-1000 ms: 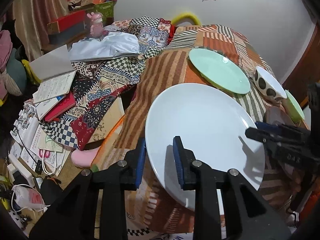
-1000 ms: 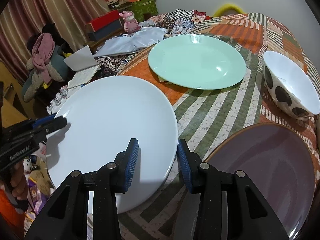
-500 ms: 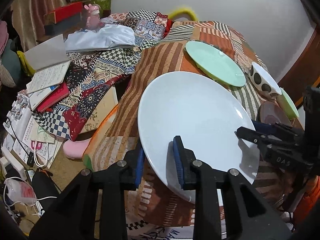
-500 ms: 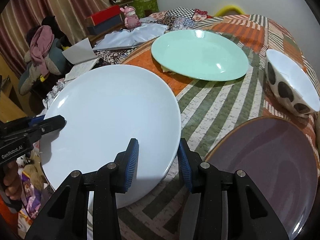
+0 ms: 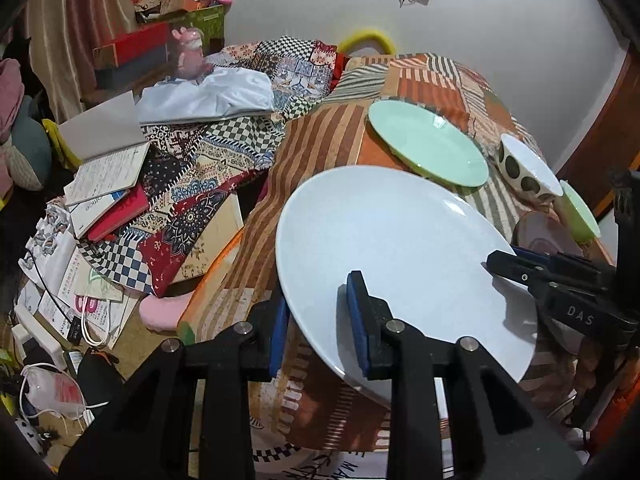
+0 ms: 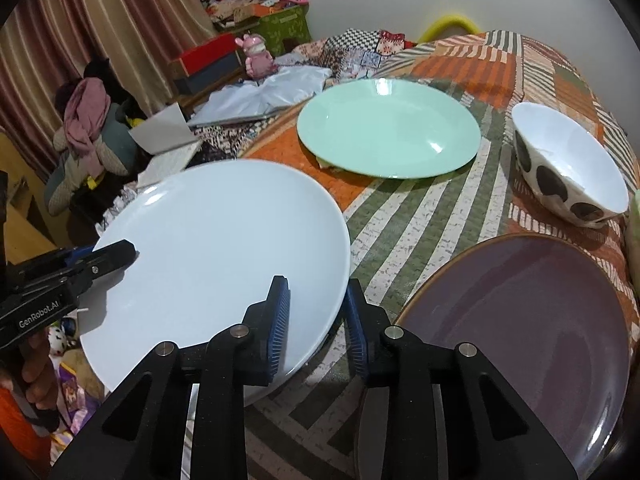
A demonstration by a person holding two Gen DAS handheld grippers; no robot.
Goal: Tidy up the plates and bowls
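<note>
**White plate gripped at 2 edges over the patterned cloth**

The white plate (image 5: 400, 264) sits between both grippers, tilted, its near-left part out past the table edge. The left gripper (image 5: 318, 328) has the plate's near rim between its 2 blue pads: 1 pad lies on the plate's top face, the other goes under the rim, and the gap is narrow, clamped on the plate. The right gripper (image 6: 316, 320) straddles the plate's right rim: its left pad rests on the top face, its right pad sits just outside and below the edge. Its jaws are closing on that rim. In the left wrist view the right gripper reaches onto the plate from the right; in the right wrist view the left gripper (image 6: 120, 250) reaches in from the left, with a hand (image 6: 34, 368) behind it.

Beyond the white plate, farther along the striped cloth (image 6: 420, 216), lies a green plate (image 6: 388, 132), flat and holding nothing. To its right stands a spotted bowl (image 6: 568, 164), tipped slightly, its white inside bare. Near right of the white plate is a purple plate (image 6: 528, 320), also bare, close to but apart from the white one. In the left wrist view a small green dish (image 5: 580, 212) stands beyond the purple plate, past the bowl; whether anything is in it cannot be told.
</note>
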